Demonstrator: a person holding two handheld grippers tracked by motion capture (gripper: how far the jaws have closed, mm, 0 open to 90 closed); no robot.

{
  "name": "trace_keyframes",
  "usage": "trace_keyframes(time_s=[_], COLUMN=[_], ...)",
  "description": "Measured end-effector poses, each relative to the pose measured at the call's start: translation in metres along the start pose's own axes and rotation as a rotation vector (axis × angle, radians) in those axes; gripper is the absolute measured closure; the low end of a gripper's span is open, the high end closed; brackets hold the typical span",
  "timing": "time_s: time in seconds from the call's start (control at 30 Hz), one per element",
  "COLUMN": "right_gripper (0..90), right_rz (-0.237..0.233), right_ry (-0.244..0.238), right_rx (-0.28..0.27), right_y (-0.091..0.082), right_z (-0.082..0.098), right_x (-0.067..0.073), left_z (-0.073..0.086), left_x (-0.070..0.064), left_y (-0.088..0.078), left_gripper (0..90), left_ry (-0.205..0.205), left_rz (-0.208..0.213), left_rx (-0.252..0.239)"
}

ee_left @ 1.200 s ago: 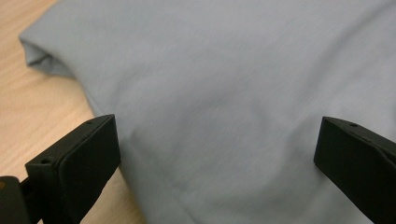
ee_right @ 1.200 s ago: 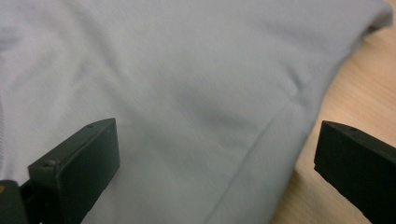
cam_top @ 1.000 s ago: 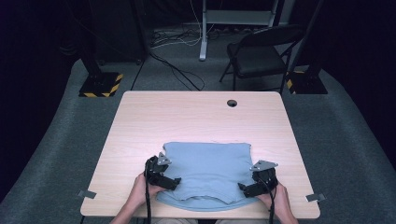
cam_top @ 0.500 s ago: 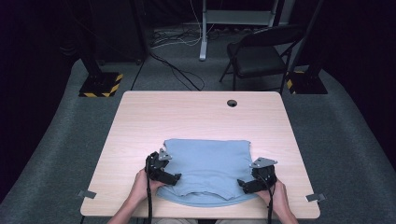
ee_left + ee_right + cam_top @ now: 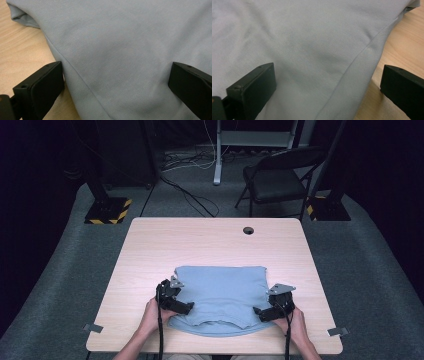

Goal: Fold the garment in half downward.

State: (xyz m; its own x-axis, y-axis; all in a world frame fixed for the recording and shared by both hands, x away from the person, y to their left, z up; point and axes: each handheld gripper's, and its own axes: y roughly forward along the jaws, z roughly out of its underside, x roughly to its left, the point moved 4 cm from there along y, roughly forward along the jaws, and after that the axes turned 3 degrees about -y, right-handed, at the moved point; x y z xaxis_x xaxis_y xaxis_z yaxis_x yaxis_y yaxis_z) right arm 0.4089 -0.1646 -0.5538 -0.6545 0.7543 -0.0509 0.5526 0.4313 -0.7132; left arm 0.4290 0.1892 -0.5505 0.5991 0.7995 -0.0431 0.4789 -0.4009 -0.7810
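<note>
1. One light-blue folded shirt [image 5: 220, 297] lies flat on the near half of the wooden table [image 5: 210, 240].
2. Two grippers: left gripper [image 5: 186, 308] at the shirt's left edge, jaws spread over the cloth; right gripper [image 5: 260, 312] at its right edge, jaws spread likewise.
3. One folding chair [image 5: 277, 177] stands beyond the table.
</note>
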Motion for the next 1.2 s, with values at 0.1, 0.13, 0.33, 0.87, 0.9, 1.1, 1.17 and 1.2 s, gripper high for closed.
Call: trace_keyframes(time_s=[0.1,0.13,0.33,0.87,0.9,1.1,1.17,1.2], right_gripper=[0.0,0.0,0.0,0.0,0.0,0.0,0.0,0.0], right_rz=[-0.001,-0.003,0.003,0.005,0.005,0.003,0.002,-0.005], right_ry=[0.000,0.000,0.002,0.020,0.019,0.021,0.034,0.046], right_rx=[-0.004,-0.006,-0.012,-0.015,-0.014,-0.016,-0.025,-0.037], right_y=[0.003,0.003,0.004,0.004,0.004,0.003,0.002,0.000], right_z=[-0.002,-0.003,-0.004,-0.002,-0.002,-0.002,-0.001,-0.001], right_x=[-0.003,-0.004,-0.005,-0.005,-0.005,-0.005,-0.005,-0.005], left_z=[-0.001,-0.001,-0.004,-0.004,-0.005,-0.006,-0.007,-0.007], left_x=[0.001,0.001,0.003,0.004,0.004,0.004,0.005,0.005], left_y=[0.001,0.001,0.003,0.003,0.003,0.000,-0.007,-0.011], left_gripper=[0.0,0.0,0.0,0.2,0.2,0.2,0.3,0.3], left_ry=[-0.003,-0.002,-0.009,-0.009,-0.009,-0.007,-0.013,-0.020], left_rz=[-0.002,-0.001,-0.003,0.007,0.006,-0.006,-0.023,-0.027], left_rx=[-0.003,-0.004,-0.007,-0.004,-0.004,-0.004,-0.023,-0.036])
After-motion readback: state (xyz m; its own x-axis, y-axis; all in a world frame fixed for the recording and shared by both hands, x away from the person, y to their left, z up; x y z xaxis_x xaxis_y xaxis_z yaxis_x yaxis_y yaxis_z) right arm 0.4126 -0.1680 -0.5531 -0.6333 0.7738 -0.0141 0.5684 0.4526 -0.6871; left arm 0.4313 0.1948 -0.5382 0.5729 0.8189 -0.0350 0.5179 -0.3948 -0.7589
